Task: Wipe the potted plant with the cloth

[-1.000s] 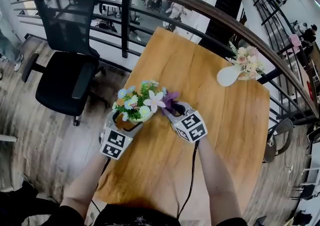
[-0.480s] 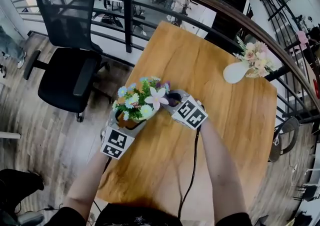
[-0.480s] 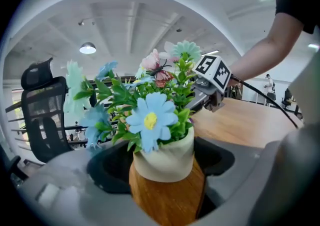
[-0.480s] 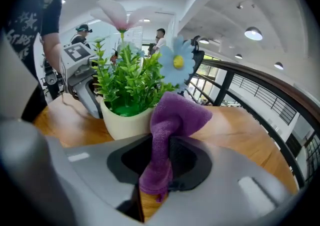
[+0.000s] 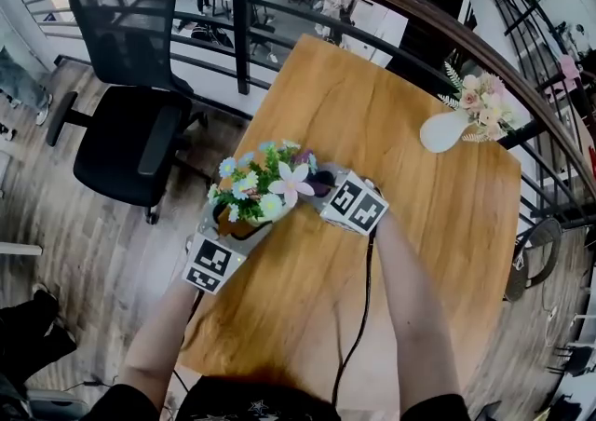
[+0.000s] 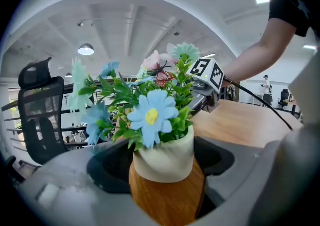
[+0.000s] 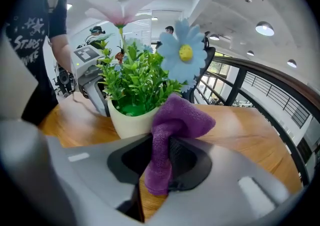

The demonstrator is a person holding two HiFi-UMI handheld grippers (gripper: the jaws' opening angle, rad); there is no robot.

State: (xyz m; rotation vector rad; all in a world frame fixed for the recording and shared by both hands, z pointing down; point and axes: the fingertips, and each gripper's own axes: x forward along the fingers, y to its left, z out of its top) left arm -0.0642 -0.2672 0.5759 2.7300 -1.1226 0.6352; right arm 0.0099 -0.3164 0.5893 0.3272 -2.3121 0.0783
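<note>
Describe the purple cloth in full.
The cloth is purple, with a nubby, towel-like weave. It is bunched up and pinched in the right gripper: a rounded fold bulges above the jaws and a narrow tail hangs down between them. The fold sits at the rim of the cream pot, just below the leaves. Whether it actually presses on the pot cannot be told.
</note>
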